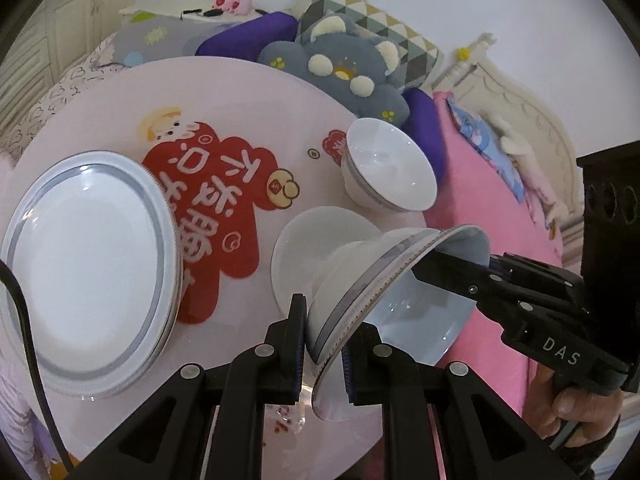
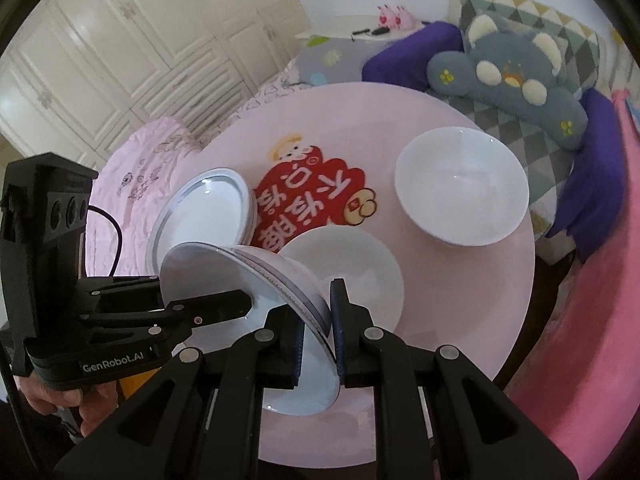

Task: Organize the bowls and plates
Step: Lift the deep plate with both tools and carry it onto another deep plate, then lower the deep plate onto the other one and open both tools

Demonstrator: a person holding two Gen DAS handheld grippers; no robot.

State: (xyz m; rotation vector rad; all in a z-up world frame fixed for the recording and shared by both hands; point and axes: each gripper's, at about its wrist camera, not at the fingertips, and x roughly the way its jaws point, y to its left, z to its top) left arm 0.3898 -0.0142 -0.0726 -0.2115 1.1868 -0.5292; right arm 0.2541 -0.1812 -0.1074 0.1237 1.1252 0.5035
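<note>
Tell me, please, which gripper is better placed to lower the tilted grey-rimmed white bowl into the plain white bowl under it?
Probably right. Both the right gripper and left gripper clamp the tilted grey-rimmed white bowl, but the plain white bowl lies straight beyond the right one's fingers.

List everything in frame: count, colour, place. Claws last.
Grey-rimmed white ceramic bowl: 1, tilted, held by both claws above the table.
Plain white ceramic bowls: 2, one under the held bowl, one at the far edge.
Grey-rimmed white plates: stack, count unclear, left side.
Round pink table: 1, red cartoon print.
Grey bear-shaped plush cushion: 1, behind the table.
Left claw: clamps the bowl's rim.
Right claw: clamps the opposite rim.
</note>
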